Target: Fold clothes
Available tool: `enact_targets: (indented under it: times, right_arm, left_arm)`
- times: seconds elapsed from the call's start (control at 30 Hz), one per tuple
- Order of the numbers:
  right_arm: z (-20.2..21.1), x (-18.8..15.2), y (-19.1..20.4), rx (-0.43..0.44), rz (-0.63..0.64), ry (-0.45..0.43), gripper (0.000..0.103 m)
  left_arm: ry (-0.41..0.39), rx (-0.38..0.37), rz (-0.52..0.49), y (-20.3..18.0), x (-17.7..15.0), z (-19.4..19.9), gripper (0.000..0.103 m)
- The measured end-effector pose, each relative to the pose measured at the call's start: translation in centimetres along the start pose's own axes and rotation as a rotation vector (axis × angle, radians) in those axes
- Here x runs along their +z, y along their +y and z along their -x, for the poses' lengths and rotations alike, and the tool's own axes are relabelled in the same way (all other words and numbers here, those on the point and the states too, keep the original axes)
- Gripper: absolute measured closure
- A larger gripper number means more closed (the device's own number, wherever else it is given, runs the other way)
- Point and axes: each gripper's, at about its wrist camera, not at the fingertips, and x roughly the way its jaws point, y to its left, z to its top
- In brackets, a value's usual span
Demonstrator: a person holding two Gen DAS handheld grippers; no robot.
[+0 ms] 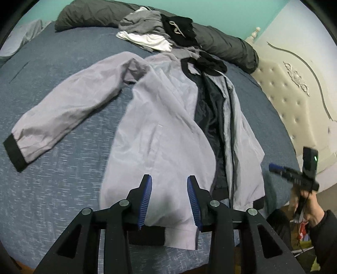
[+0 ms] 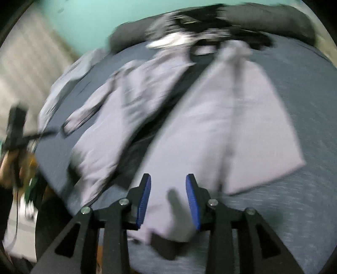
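A pale lilac jacket (image 1: 160, 118) with black cuffs, hem and dark lining lies front-up and unzipped on the blue bed (image 1: 63, 185). One sleeve (image 1: 63, 111) stretches out to the left. My left gripper (image 1: 169, 179) is open and empty above the jacket's hem. My right gripper (image 2: 168, 178) is open and empty above the hem of the jacket's other front panel (image 2: 221, 130); that view is blurred. The right gripper also shows in the left wrist view (image 1: 273, 167), at the bed's right edge.
A pile of grey, white and black clothes (image 1: 155, 31) and a dark rolled duvet (image 1: 221, 44) lie at the far side of the bed. A cream padded headboard (image 1: 294, 90) stands at the right. The teal wall (image 1: 210, 12) is behind.
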Motion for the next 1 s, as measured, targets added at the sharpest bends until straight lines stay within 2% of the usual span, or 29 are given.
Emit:
enact_targets:
  times: [0.03, 0.1, 0.17, 0.27, 0.33, 0.53, 0.67, 0.77, 0.83, 0.9, 0.93, 1.0]
  right_arm:
    - [0.3, 0.2, -1.6, -0.023, -0.052, -0.006, 0.065]
    - [0.0, 0.0, -3.2, -0.035, -0.121, -0.006, 0.053]
    - [-0.5, -0.3, -4.6, -0.050, -0.175, -0.002, 0.048]
    - [-1.2, -0.6, -5.4, -0.075, -0.192, 0.020, 0.048]
    - [-1.4, -0.8, -6.4, -0.126, -0.194, 0.035, 0.048]
    - [-2.1, -1.3, -12.0, -0.188, -0.401, 0.022, 0.048]
    - [-3.0, -1.6, -15.3, -0.148, -0.531, 0.018, 0.048]
    - [-3.7, -1.0, -15.5, -0.125, -0.523, -0.010, 0.048]
    - [-4.1, -0.2, -14.9, -0.113, -0.484, -0.023, 0.061]
    - [-4.0, 0.5, -14.3, -0.119, -0.447, -0.037, 0.090]
    - [-3.5, 0.9, -14.1, -0.122, -0.430, -0.048, 0.096]
    - [-2.1, 2.0, -13.8, -0.135, -0.386, -0.084, 0.099]
  left_arm:
    - [0.006, -0.007, -0.007, -0.5, 0.0, -0.4, 0.063]
    - [0.017, -0.027, -0.015, -1.5, 0.0, -1.3, 0.063]
    - [0.027, -0.044, -0.024, -2.5, 0.0, -2.1, 0.063]
    - [0.041, -0.064, -0.042, -4.0, 0.2, -3.1, 0.063]
    - [0.046, -0.071, -0.054, -4.7, 0.3, -3.4, 0.063]
    - [0.053, -0.080, -0.059, -5.1, 0.3, -3.9, 0.063]
    - [0.057, -0.067, -0.038, -4.2, 0.3, -3.9, 0.062]
    - [0.060, -0.052, -0.023, -3.3, 0.4, -3.9, 0.062]
    - [0.061, -0.042, -0.012, -2.7, 0.5, -3.9, 0.062]
    - [0.060, -0.035, -0.003, -2.2, 0.7, -3.7, 0.062]
    - [0.058, -0.031, 0.000, -1.9, 0.8, -3.6, 0.062]
    - [0.049, -0.030, 0.007, -1.5, 1.0, -3.2, 0.062]
